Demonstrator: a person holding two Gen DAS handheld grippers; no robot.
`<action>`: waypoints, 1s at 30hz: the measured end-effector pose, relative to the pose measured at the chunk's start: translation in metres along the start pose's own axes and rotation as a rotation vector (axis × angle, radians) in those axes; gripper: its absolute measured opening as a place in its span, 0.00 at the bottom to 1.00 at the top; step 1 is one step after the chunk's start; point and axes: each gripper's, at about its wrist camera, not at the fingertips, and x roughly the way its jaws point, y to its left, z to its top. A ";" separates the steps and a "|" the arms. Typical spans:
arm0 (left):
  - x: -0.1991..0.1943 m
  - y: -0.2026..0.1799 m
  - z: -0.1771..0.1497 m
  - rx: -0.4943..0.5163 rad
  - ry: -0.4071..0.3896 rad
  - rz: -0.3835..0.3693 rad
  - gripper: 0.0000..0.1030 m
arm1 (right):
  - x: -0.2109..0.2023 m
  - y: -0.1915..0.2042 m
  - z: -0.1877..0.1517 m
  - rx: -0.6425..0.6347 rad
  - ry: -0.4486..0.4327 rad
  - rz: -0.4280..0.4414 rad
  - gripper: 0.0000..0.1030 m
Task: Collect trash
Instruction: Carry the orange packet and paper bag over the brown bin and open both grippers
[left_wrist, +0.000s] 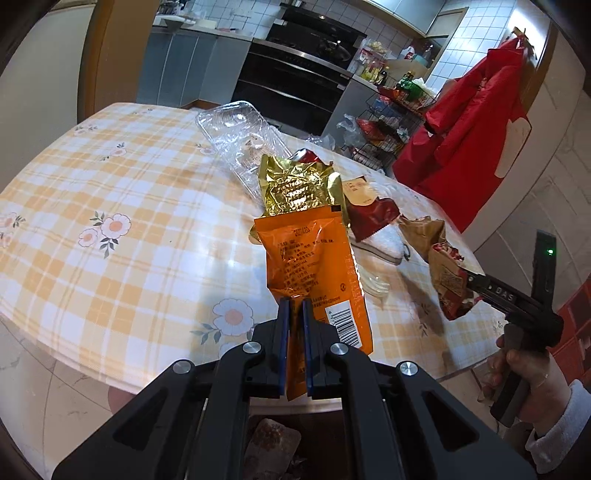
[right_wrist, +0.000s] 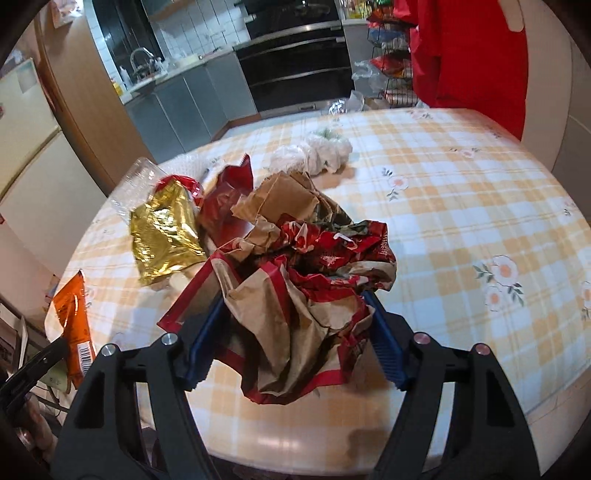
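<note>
The left gripper has its fingers closed on the lower end of an orange packet, which sticks up ahead of them over the bench edge; held so near one end, it could slide out. The right gripper has its fingers around a crumpled paper bag; whether they press it I cannot tell; that springy wad could slip free if lifted.
</note>
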 end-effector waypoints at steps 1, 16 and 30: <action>-0.004 -0.001 -0.001 -0.001 -0.002 -0.002 0.07 | -0.005 0.000 -0.001 -0.001 -0.006 0.003 0.70; -0.071 -0.005 -0.018 0.047 -0.068 0.016 0.07 | -0.090 0.022 -0.041 -0.099 -0.038 0.098 0.70; -0.117 -0.001 -0.035 0.040 -0.109 0.025 0.07 | -0.118 0.052 -0.087 -0.172 0.031 0.187 0.70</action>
